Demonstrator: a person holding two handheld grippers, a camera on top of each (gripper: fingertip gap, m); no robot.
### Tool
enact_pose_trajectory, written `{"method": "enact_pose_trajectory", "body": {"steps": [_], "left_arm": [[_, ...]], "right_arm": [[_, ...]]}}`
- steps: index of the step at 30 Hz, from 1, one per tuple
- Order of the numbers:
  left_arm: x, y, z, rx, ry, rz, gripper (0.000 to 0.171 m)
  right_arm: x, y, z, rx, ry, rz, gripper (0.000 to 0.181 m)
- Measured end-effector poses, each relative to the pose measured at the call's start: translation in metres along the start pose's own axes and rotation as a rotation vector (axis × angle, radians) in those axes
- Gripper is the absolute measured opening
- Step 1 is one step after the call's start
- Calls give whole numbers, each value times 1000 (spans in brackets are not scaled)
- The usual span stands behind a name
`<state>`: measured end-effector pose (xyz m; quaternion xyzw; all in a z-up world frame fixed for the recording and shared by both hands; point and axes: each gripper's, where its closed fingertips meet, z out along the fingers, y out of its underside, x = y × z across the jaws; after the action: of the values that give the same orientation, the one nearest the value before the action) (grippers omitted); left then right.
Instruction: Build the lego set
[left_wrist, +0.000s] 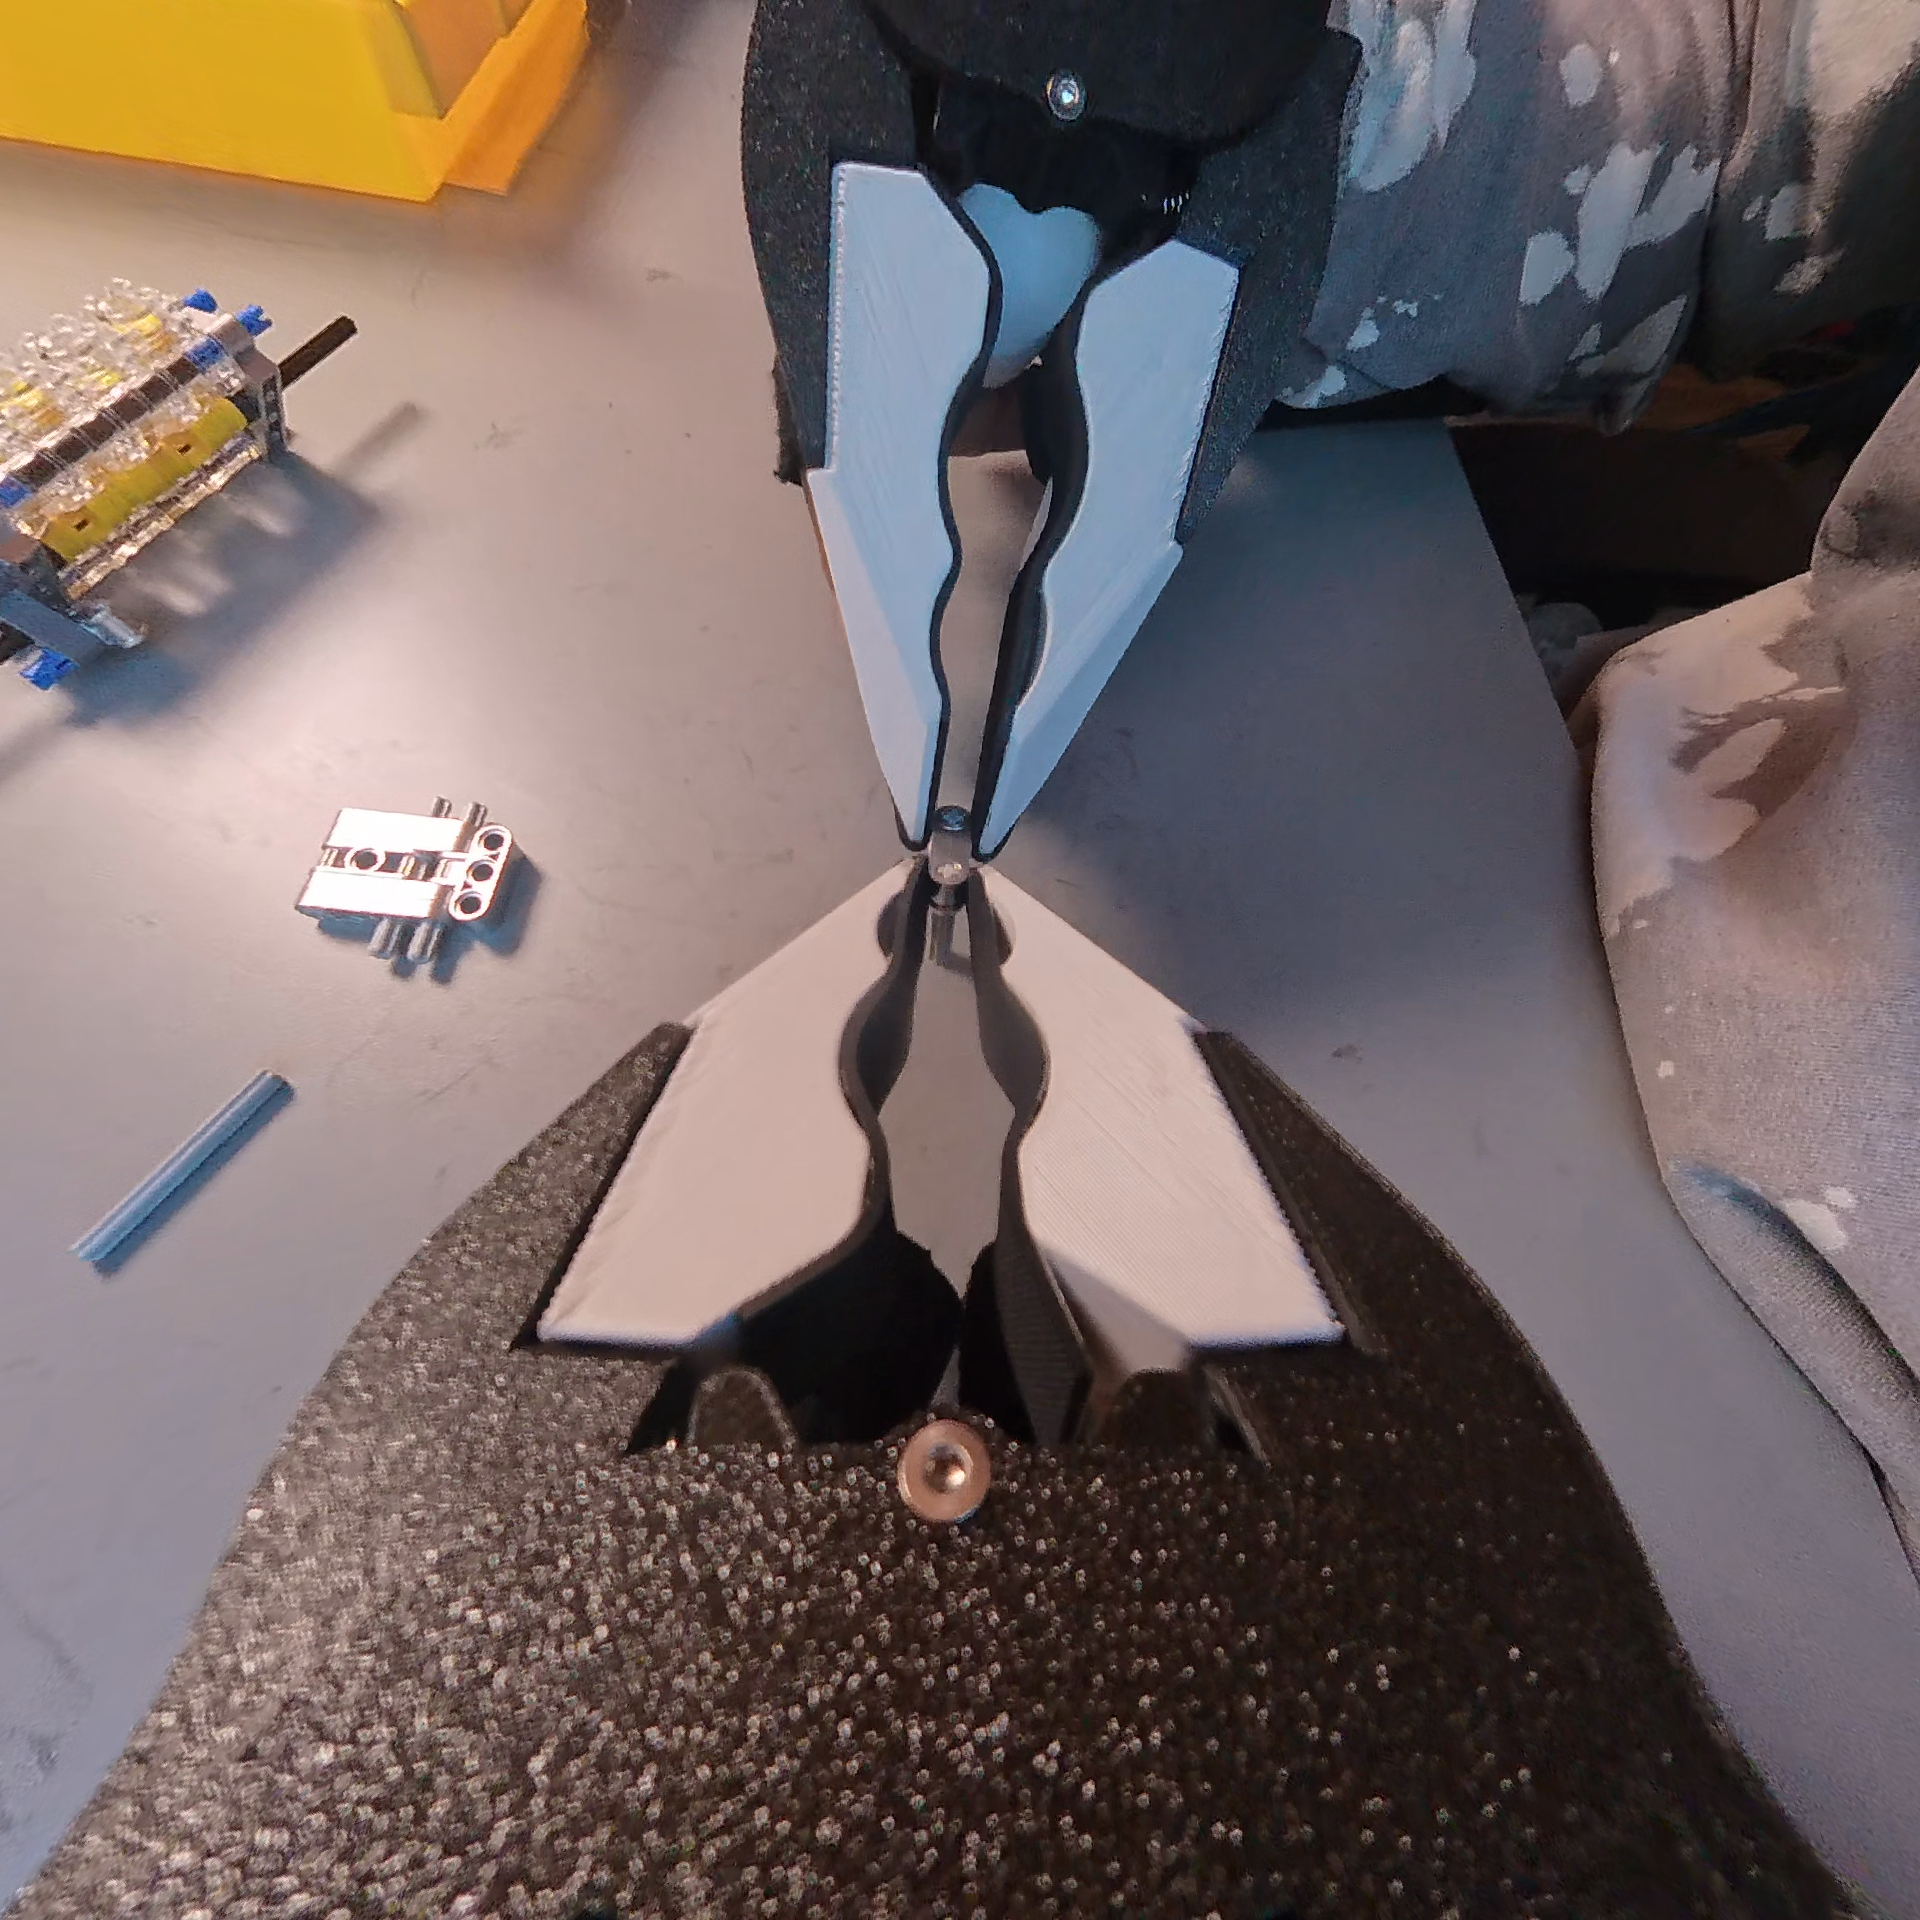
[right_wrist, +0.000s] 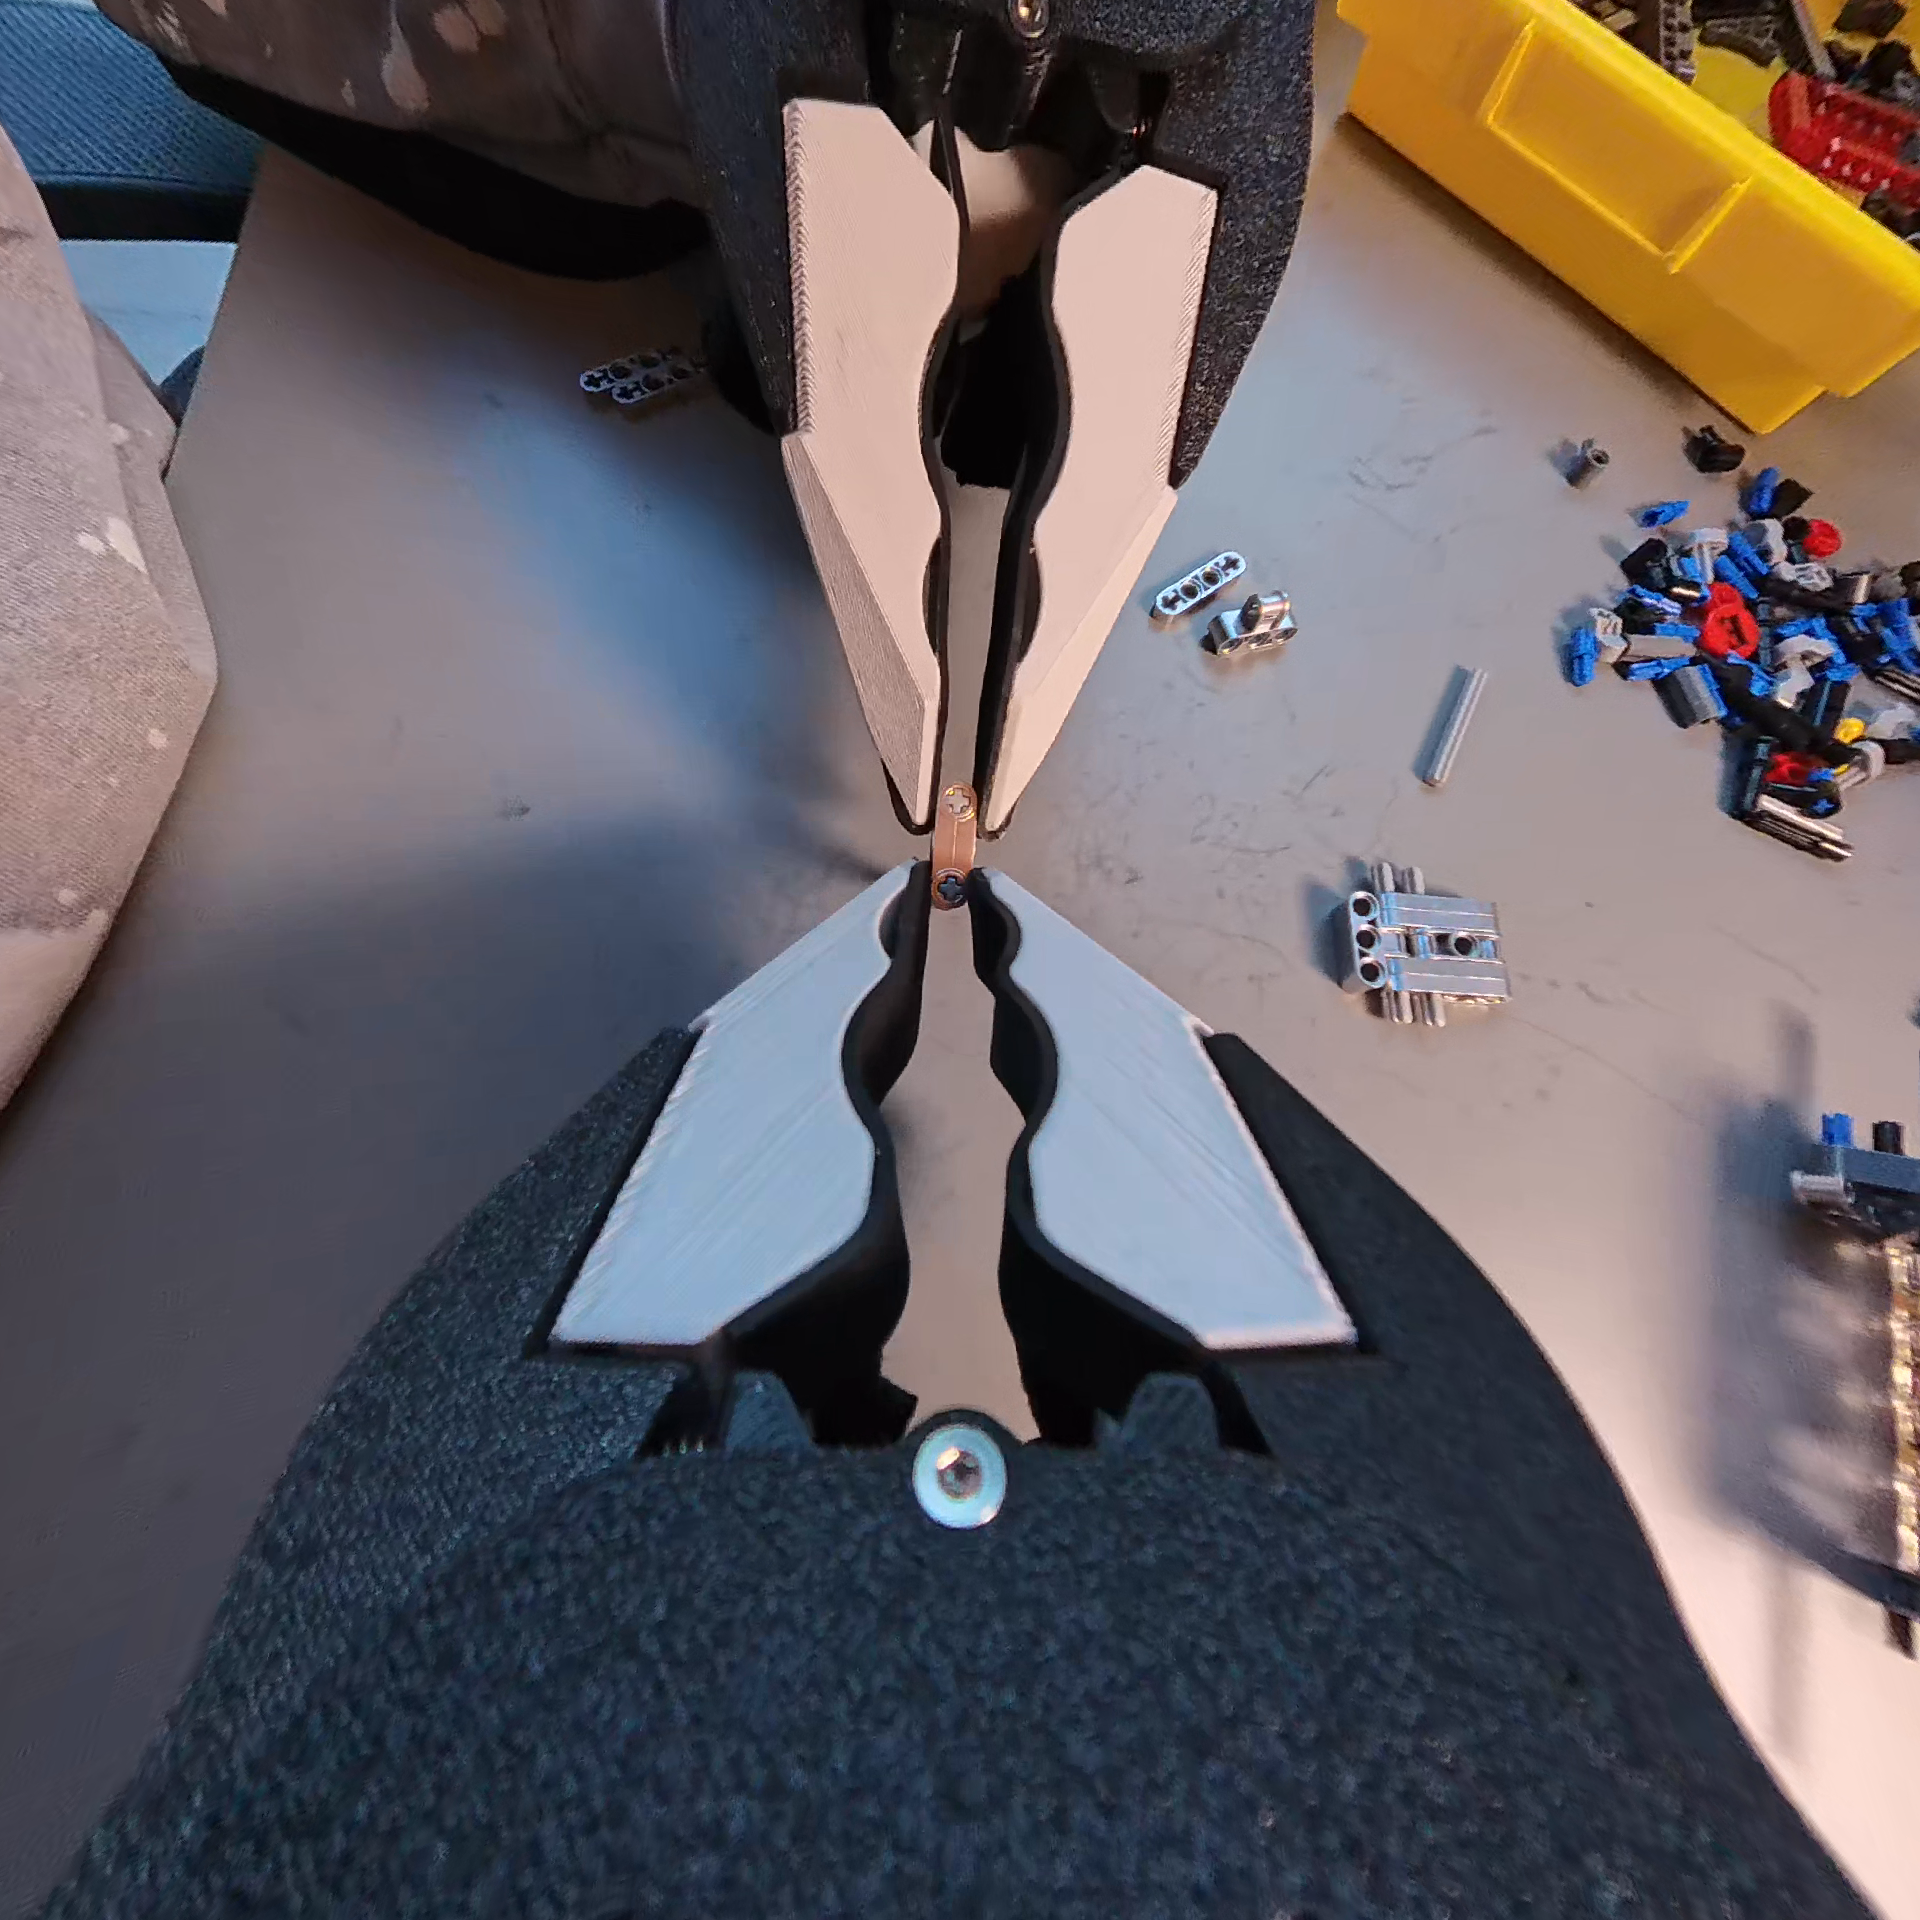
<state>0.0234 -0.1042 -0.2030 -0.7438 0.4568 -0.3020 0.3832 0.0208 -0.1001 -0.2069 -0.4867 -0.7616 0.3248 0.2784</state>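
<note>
1. I could read no brand, label or writing on anything in either view.
2. My left gripper reached toward 12 o'clock, its fingers closed on one end of a small tan two-hole link; in the left wrist view that piece showed only edge-on as a small grey bit.
3. My right gripper met the left tip to tip above the grey surface, its fingers pinched on the other end of the same link.
4. In the left wrist view, a grey pinned block lay at 9 o'clock, with a pale blue axle at 8 o'clock.
5. A clear-and-yellow brick assembly stood at 10 o'clock, below a yellow bin at 11 o'clock.
6. In the right wrist view, a loose pile of blue, black and red parts sat at 2 o'clock, well apart from the fingers.
7. Mottled grey cloth bordered the surface's edge at 3 o'clock in the left view.
</note>
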Motion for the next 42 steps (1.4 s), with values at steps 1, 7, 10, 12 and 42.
{"method": "enact_pose_trajectory", "body": {"steps": [1, 7, 10, 12, 42], "left_arm": [[0, 0, 0, -3, -3, 2, 5], [-2, 1, -1, -28, -22, 16, 4], [-2, 2, -3, -30, -16, 19, 4], [-2, 3, -4, -32, -15, 21, 4], [-12, 19, -14, -78, -9, -25, 4]], "right_arm": [[0, 0, 1, -3, 2, 4, 5], [2, 0, 2, -17, 14, 14, 5], [1, -1, 3, -22, 13, 20, 5], [2, -2, 4, -37, 14, 18, 5], [8, -5, 23, -170, -73, 34, 4]]}}
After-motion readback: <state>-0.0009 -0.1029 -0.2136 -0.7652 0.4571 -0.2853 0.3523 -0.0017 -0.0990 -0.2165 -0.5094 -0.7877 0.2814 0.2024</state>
